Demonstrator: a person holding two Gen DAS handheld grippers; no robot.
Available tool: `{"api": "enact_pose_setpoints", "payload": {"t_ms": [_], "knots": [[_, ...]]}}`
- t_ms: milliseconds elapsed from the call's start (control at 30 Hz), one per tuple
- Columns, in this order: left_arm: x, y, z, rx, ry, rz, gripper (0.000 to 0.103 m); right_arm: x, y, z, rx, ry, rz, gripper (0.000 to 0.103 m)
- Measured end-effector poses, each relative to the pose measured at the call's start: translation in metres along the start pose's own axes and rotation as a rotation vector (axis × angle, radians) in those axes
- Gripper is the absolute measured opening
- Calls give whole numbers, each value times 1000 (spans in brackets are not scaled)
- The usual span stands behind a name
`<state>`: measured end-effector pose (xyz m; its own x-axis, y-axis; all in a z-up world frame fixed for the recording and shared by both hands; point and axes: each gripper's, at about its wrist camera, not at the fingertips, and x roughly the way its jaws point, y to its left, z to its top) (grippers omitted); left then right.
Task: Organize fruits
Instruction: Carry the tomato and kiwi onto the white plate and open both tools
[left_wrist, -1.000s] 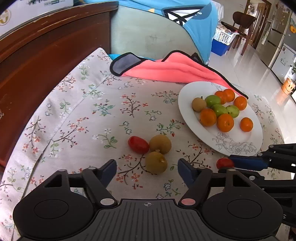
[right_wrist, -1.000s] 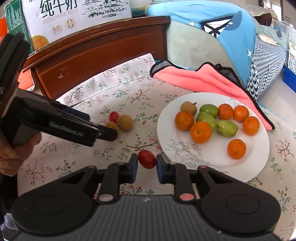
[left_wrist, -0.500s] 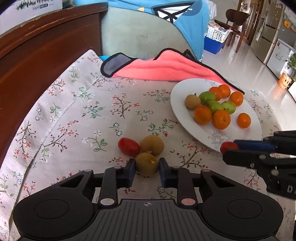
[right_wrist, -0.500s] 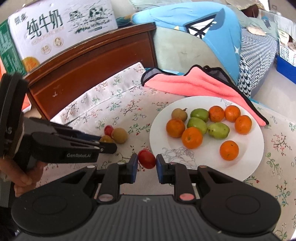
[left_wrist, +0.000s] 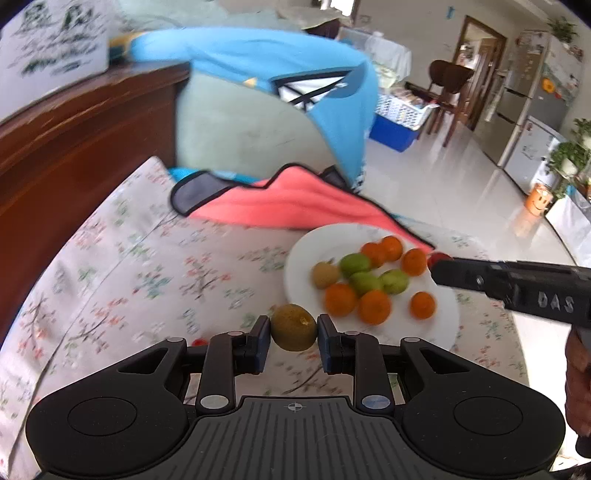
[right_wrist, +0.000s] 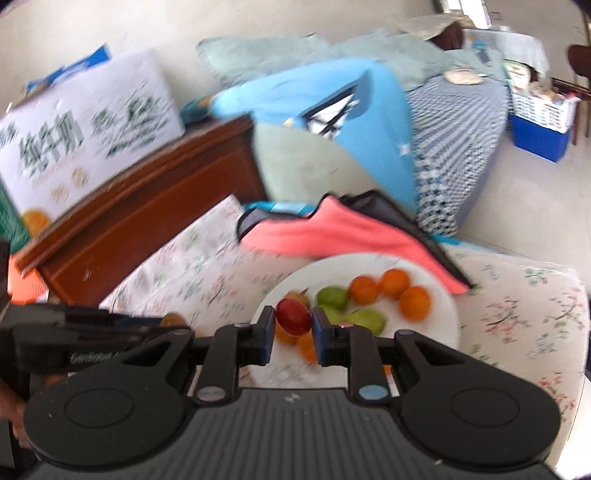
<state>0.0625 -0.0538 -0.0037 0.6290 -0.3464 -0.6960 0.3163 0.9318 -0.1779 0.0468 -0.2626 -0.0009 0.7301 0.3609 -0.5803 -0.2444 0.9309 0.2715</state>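
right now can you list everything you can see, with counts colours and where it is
plate: 1, white, on the floral cloth, right of centre
oranges: 6, orange, on the plate
green fruits: 3, green, middle of the plate
brown fruit: 1, on the plate's left side
brown fruit in grip: 1, olive-brown, between the left pads
red fruit in grip: 1, red, over the plate
tablecloth: 1, pale floral
towel: 1, coral with dark trim, behind the plate
milk carton box: 1, white, on the wooden board
left hand-held gripper: black, shut on brown fruit
right hand-held gripper: black, shut on red fruit
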Motion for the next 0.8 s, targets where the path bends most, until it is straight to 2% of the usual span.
{"api": "enact_pose_setpoints", "payload": {"t_ms": [200, 467, 667, 800], "knots": [[9, -21, 5, 4, -2, -51, 25, -7, -27, 8, 94, -31, -39, 21], [28, -48, 2, 23, 21, -84, 25, 3, -58, 4, 258, -7, -66, 21], [42, -60, 1, 32, 37, -98, 25, 10, -70, -2, 326, 11, -96, 21], [50, -66, -2, 37, 54, -99, 25, 14, -71, -5, 329, 23, -109, 21]]}}
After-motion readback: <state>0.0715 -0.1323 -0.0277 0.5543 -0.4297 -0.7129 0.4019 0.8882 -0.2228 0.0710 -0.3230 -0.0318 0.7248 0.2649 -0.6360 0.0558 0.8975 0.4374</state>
